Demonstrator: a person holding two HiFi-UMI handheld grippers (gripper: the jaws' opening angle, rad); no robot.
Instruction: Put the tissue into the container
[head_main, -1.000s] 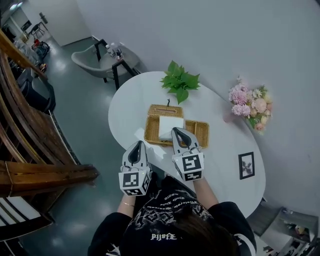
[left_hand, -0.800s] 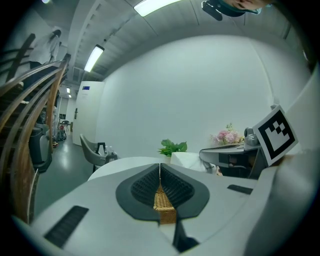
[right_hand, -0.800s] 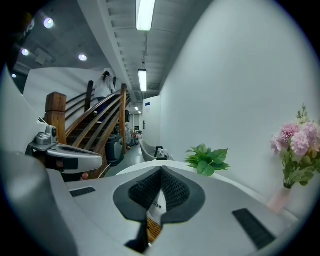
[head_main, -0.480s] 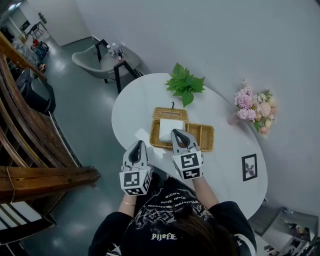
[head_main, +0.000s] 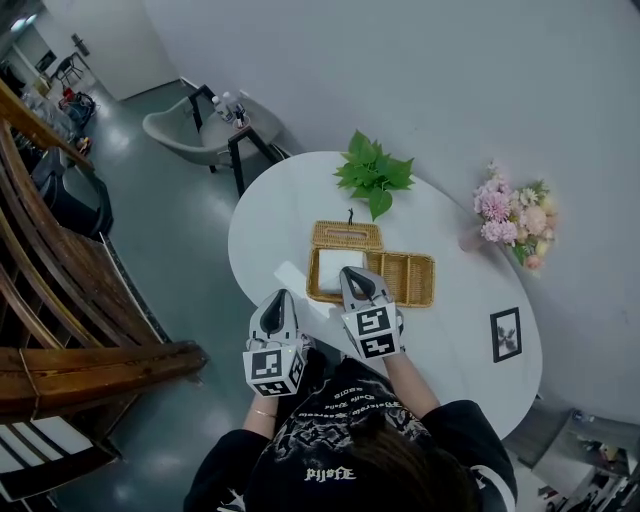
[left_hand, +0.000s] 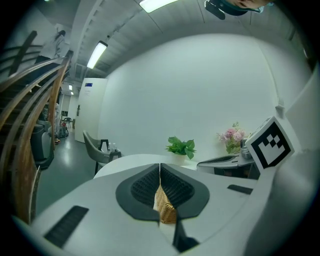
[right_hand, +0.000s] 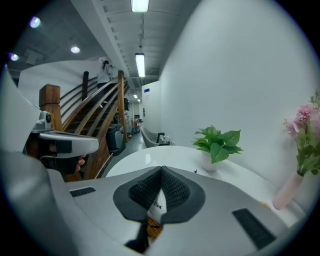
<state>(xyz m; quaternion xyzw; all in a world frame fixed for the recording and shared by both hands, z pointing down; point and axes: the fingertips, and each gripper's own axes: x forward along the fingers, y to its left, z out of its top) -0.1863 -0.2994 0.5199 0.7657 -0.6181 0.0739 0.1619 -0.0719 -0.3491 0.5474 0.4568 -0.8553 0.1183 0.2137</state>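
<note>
A wicker container (head_main: 412, 262) with two compartments stands mid-table, its lid (head_main: 345, 235) lying against the far side. A white tissue pack (head_main: 330, 268) fills the left compartment. My right gripper (head_main: 354, 273) is shut, its tip over the near edge of that compartment, and whether it touches the pack is unclear. In the right gripper view the jaws (right_hand: 161, 170) meet at the tip, and the printed white pack (right_hand: 156, 207) shows through the gap below. My left gripper (head_main: 279, 296) is shut and empty, at the table's near-left edge; behind its jaws (left_hand: 160, 167) I see wicker (left_hand: 165, 207).
A white sheet (head_main: 292, 276) lies on the round white table (head_main: 270, 215) left of the container. A potted green plant (head_main: 372, 172) stands at the back, pink flowers (head_main: 512, 215) at the right, a small picture frame (head_main: 506, 334) near right. A grey chair (head_main: 190, 125) stands beyond.
The head camera has shifted, so the table sits a little further right and lower in view. Both grippers keep their places by the container and stay shut.
</note>
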